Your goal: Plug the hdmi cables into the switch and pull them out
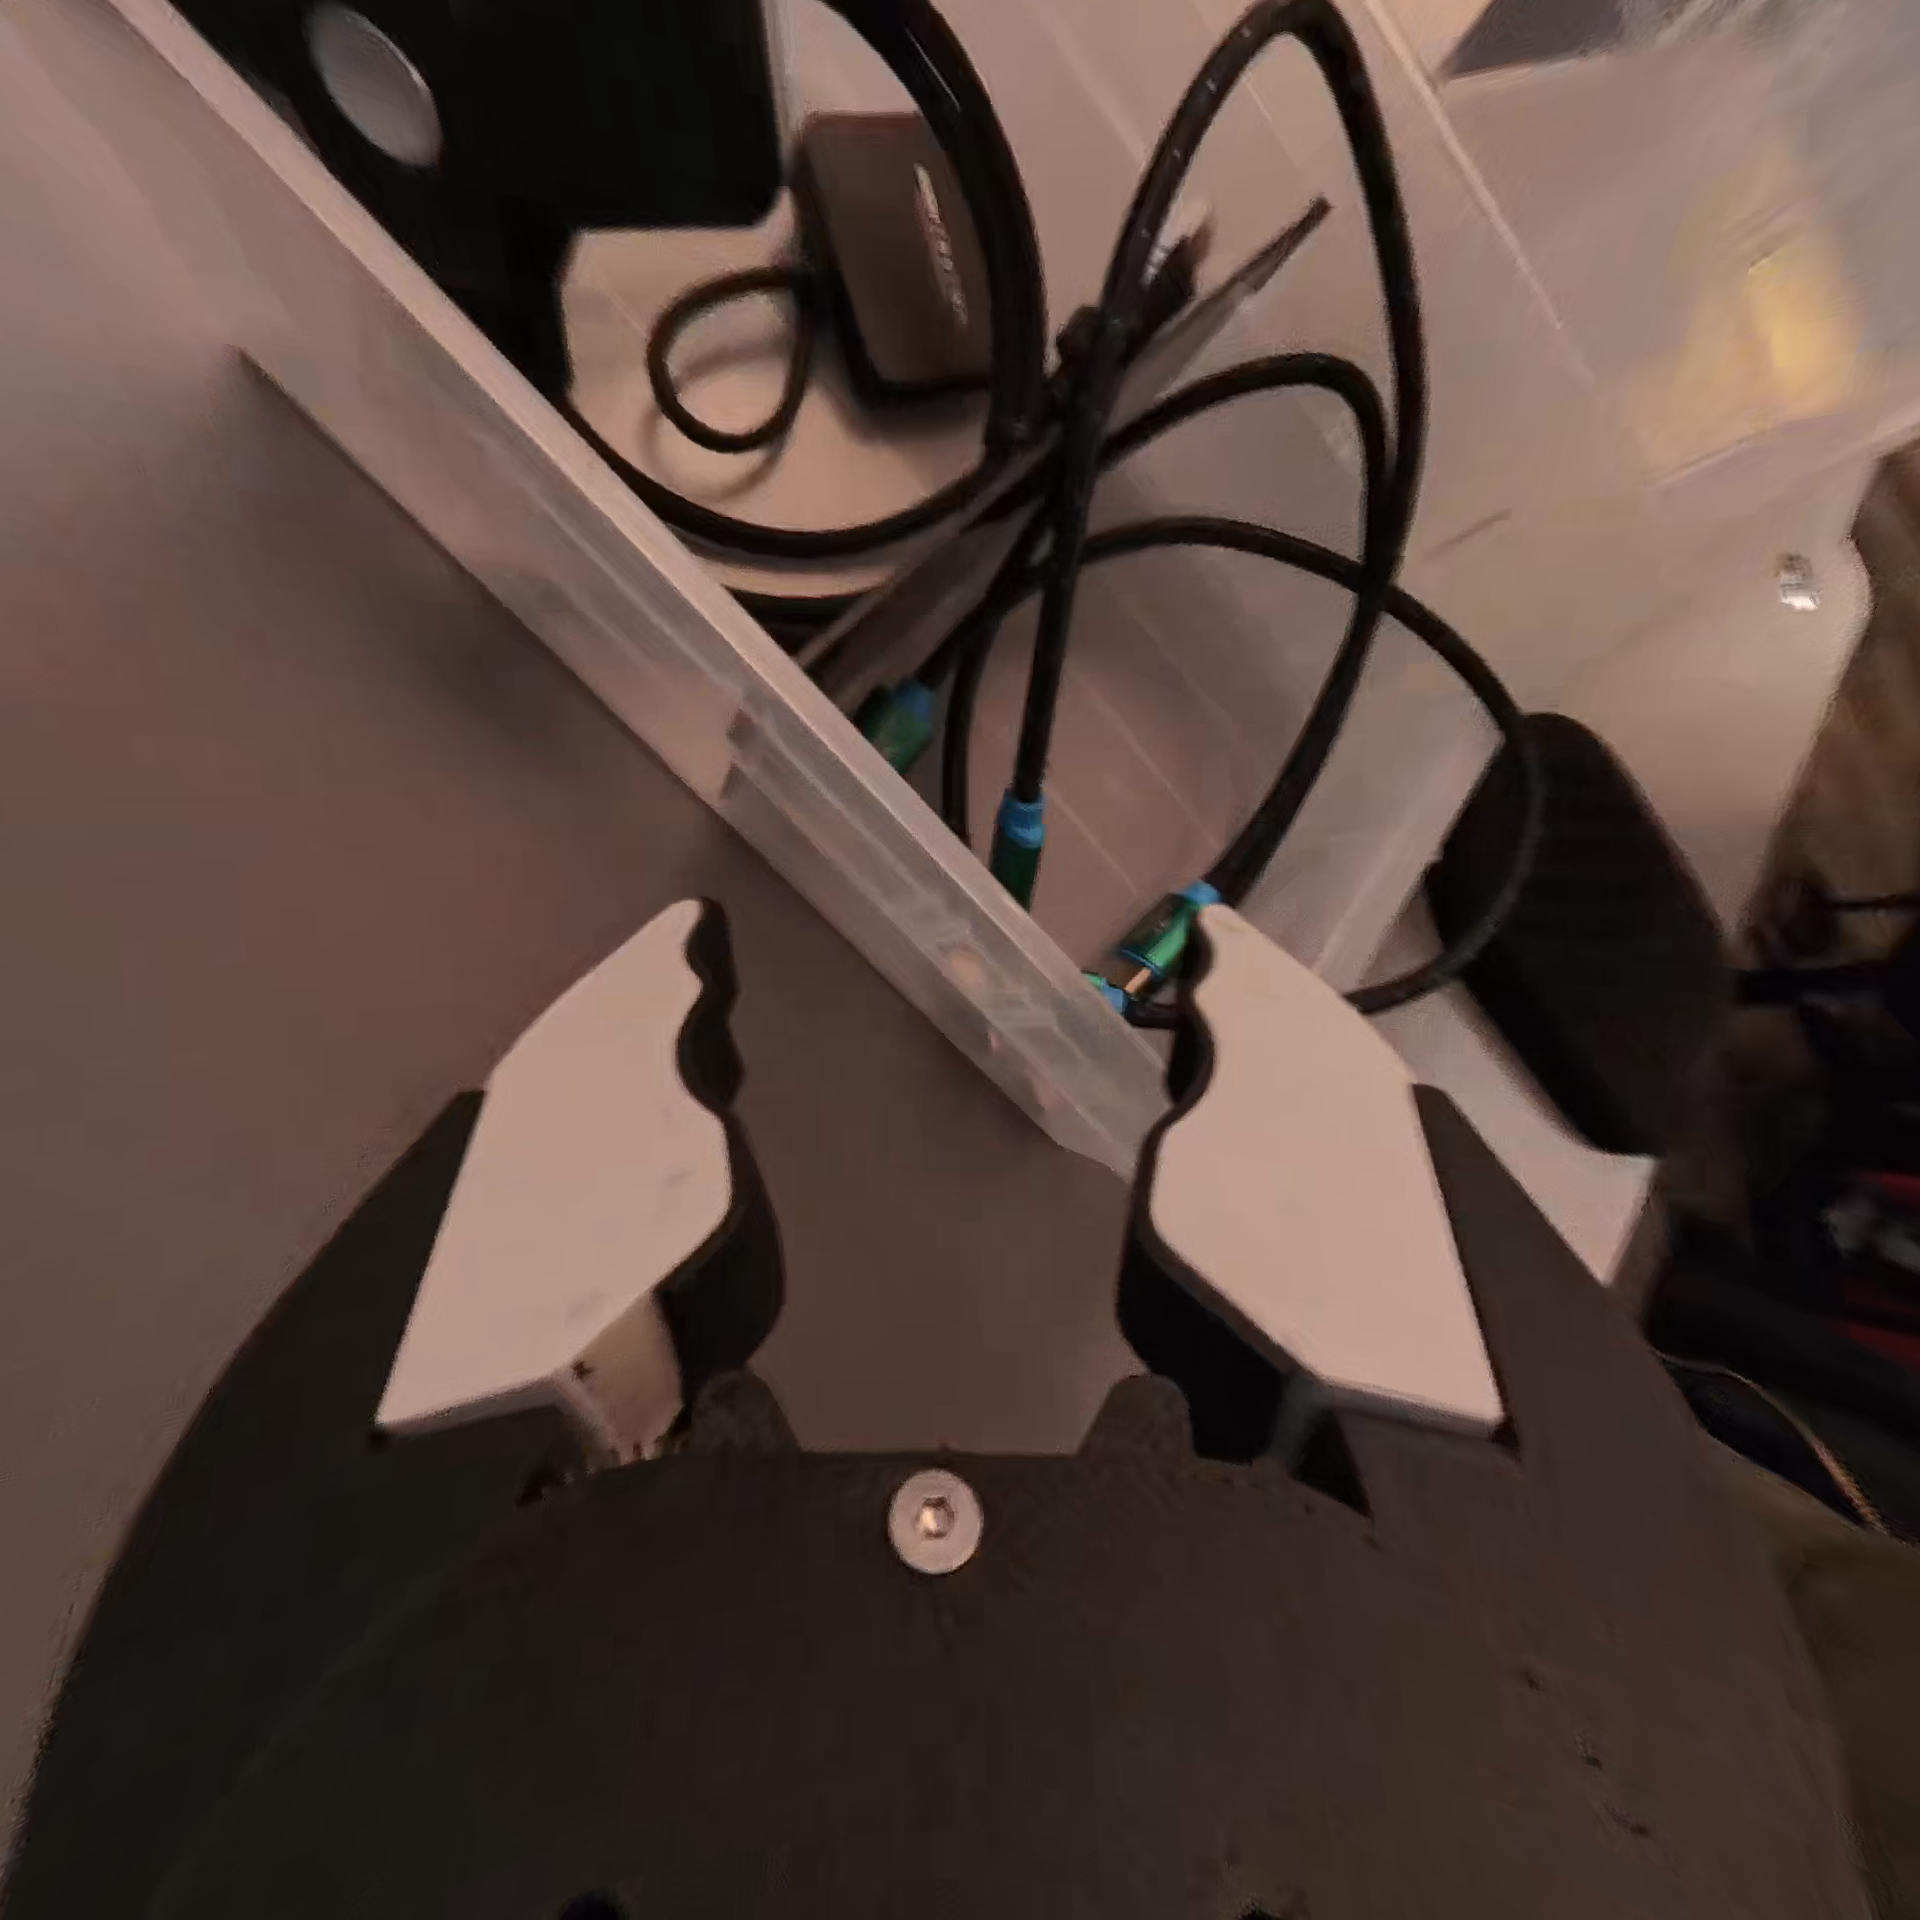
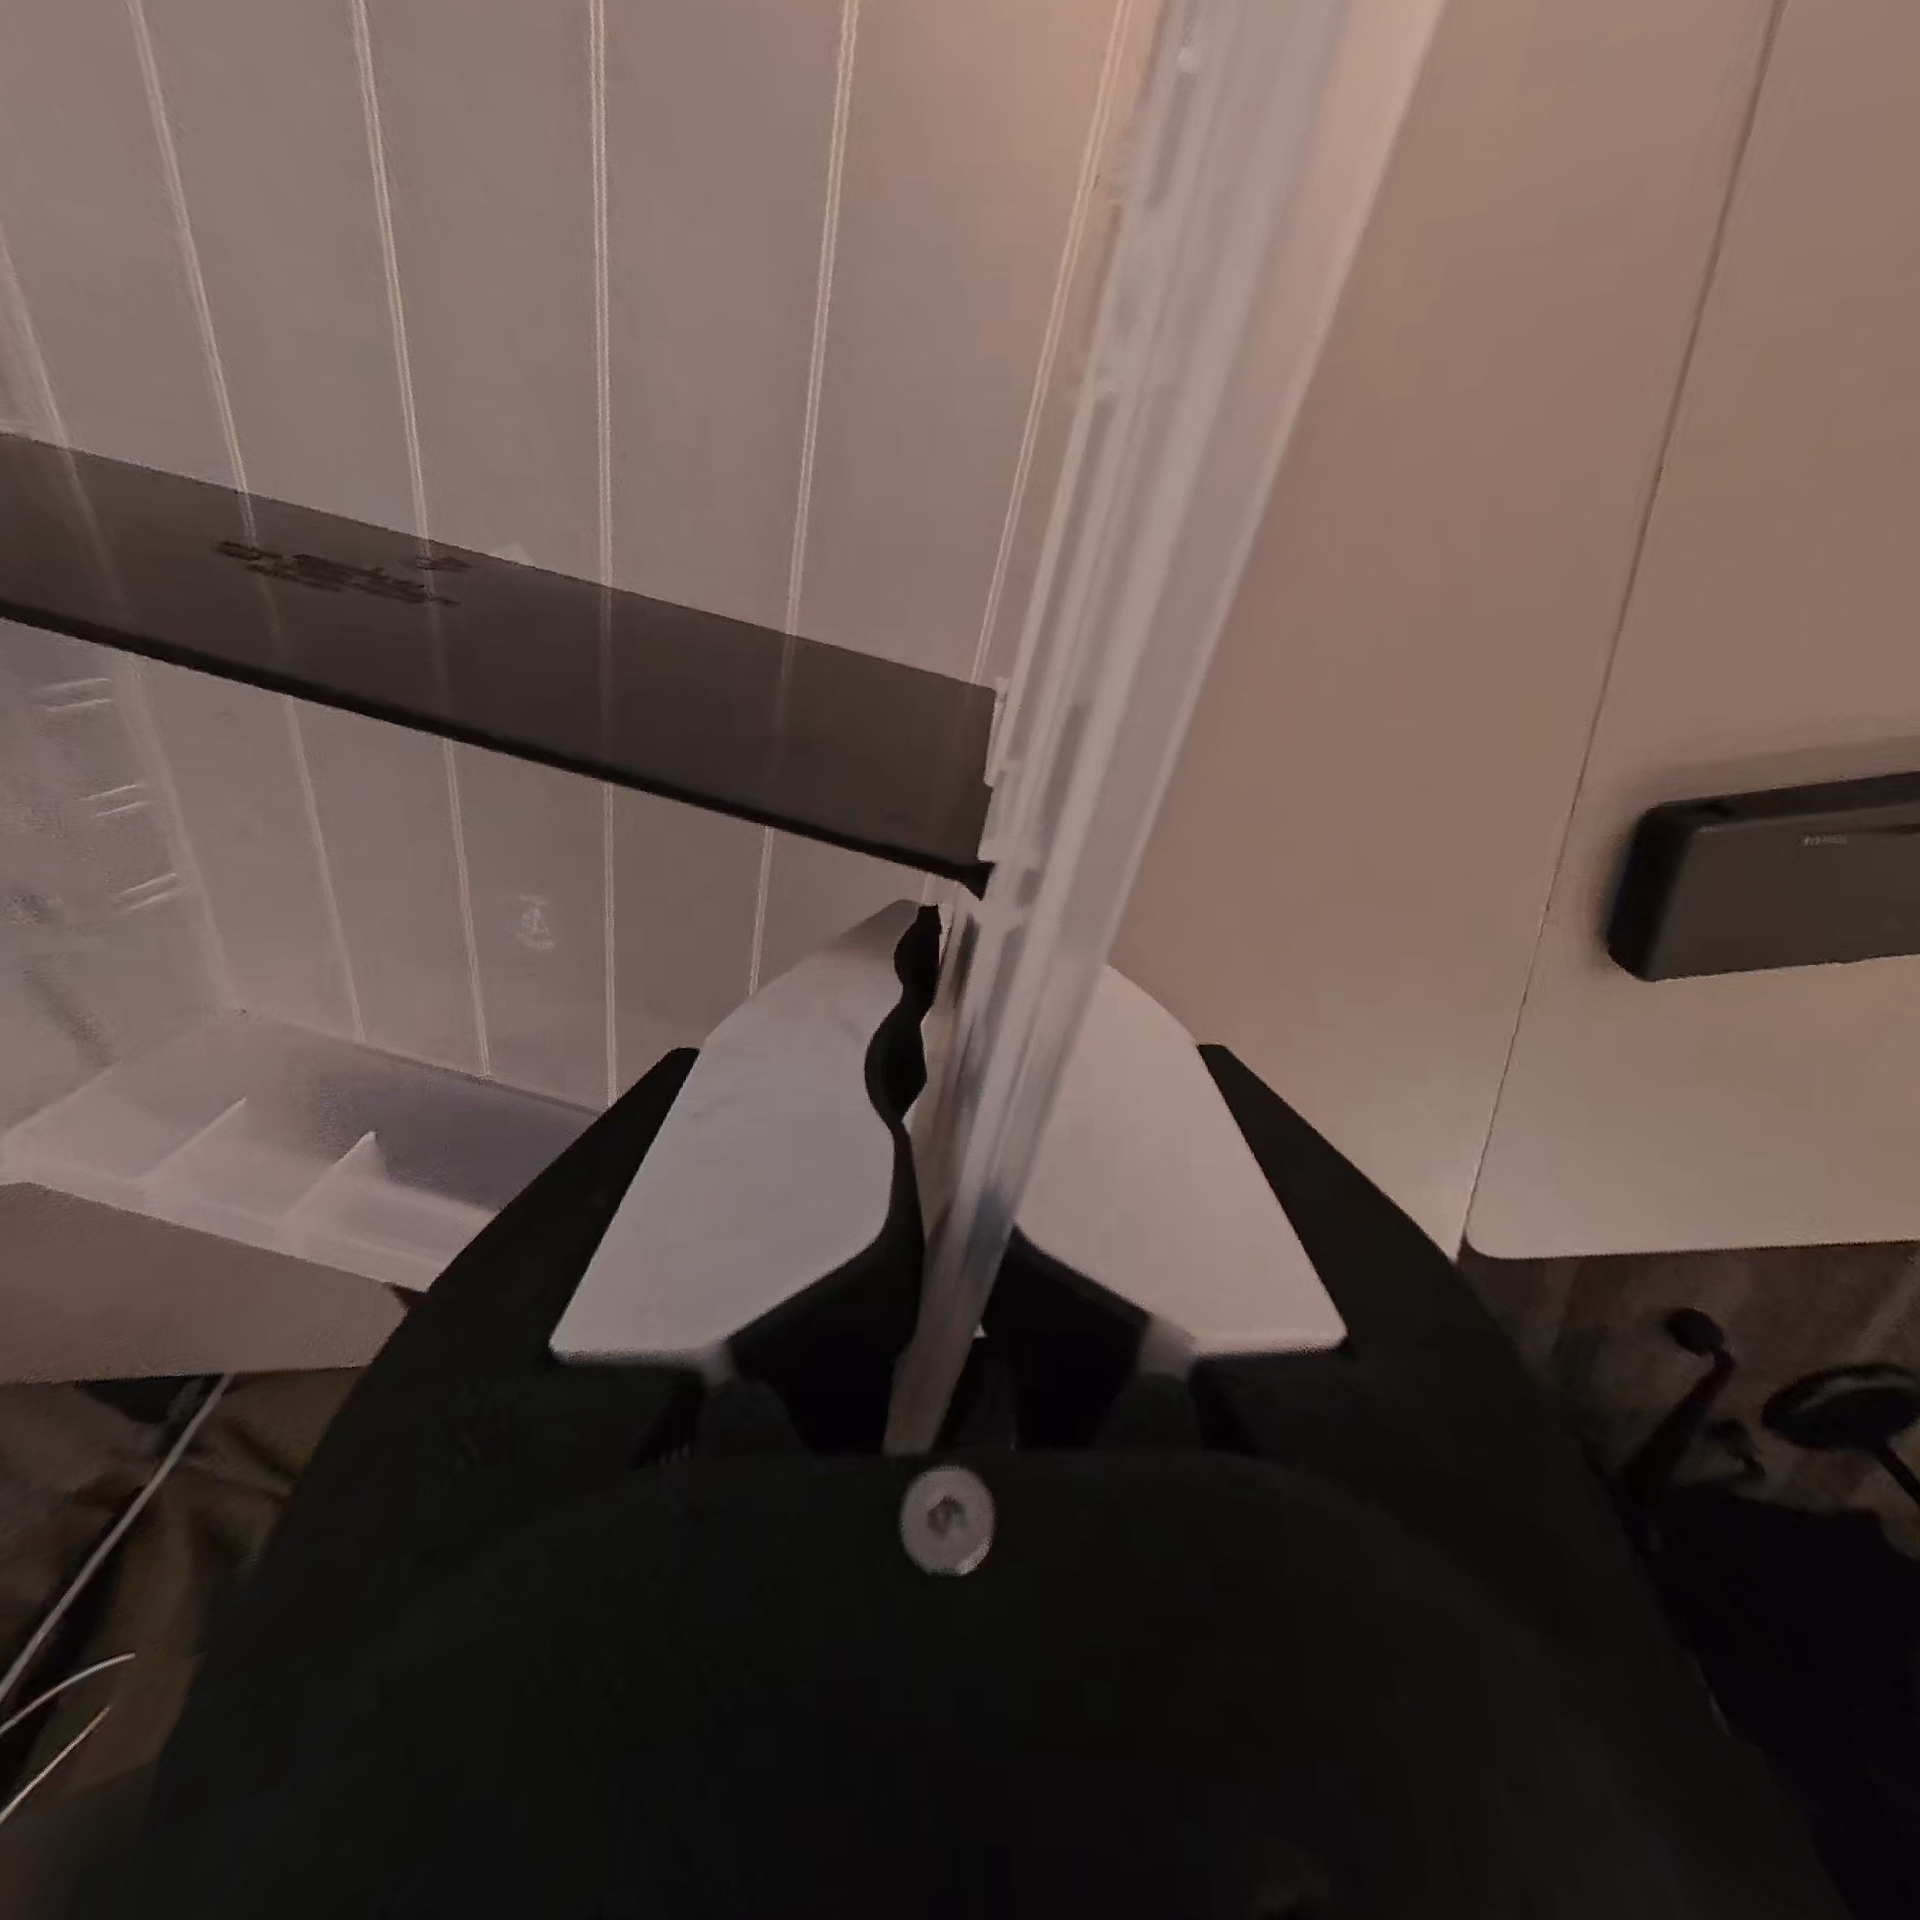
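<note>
A clear plastic bin (image 2: 727, 312) with ribbed walls sits on a pale table (image 1: 260, 727); the right gripper (image 2: 961, 956) is clamped on the bin's straight translucent rim (image 2: 1091, 623), just below a flat black divider (image 2: 582, 665) slotted into that wall. Inside the bin, glossy black HDMI cables (image 1: 1361, 582) loop loosely around a small dark rounded switch (image 1: 894, 249). The left gripper (image 1: 961, 925) stands wide apart and holds nothing, one finger outside the rim, the other just beside a green-and-blue plug (image 1: 1148, 945).

Clear glossy plastic bin wall (image 2: 1049, 727), matt black cables (image 1: 1382, 343), metallic green plugs (image 1: 1148, 940)
</note>
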A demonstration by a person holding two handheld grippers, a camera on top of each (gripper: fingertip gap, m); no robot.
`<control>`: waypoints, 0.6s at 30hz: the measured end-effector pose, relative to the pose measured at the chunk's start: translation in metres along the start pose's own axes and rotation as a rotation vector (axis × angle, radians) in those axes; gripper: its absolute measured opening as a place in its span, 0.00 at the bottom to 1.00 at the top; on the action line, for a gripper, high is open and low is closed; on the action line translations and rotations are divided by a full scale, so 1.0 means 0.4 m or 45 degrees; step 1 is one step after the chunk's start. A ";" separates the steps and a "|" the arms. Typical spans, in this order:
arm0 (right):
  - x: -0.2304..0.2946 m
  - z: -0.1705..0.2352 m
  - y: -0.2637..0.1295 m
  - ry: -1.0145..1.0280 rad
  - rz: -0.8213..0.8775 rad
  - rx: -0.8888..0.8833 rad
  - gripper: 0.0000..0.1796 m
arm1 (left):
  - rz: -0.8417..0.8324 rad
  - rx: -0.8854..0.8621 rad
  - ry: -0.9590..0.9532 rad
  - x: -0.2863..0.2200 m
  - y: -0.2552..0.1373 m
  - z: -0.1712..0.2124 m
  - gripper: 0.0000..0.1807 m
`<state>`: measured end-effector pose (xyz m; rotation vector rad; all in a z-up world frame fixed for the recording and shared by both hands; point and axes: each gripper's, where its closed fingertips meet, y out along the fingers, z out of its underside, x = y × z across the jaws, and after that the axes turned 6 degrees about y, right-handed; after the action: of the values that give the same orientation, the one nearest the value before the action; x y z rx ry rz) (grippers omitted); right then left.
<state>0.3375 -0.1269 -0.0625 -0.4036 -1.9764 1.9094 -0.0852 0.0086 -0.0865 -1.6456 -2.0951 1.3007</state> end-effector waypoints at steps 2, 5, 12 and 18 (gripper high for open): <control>-0.004 0.011 0.050 -0.030 0.023 0.049 0.03 | 0.090 0.052 -0.014 -0.013 -0.005 0.010 0.29; 0.018 0.023 0.115 -0.083 0.020 0.101 0.03 | 0.098 0.116 0.057 -0.014 -0.024 0.019 0.17; 0.115 0.003 0.186 -0.187 -0.089 0.043 0.03 | -0.003 0.248 -0.030 0.117 -0.149 0.075 0.09; 0.126 -0.009 0.203 -0.251 -0.116 0.069 0.03 | -0.305 0.182 -0.165 0.317 -0.302 0.134 0.03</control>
<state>0.2905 -0.0976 -0.1403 -0.1113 -2.0199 2.0065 -0.2498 0.0885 -0.0783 -1.2412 -2.1349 1.4704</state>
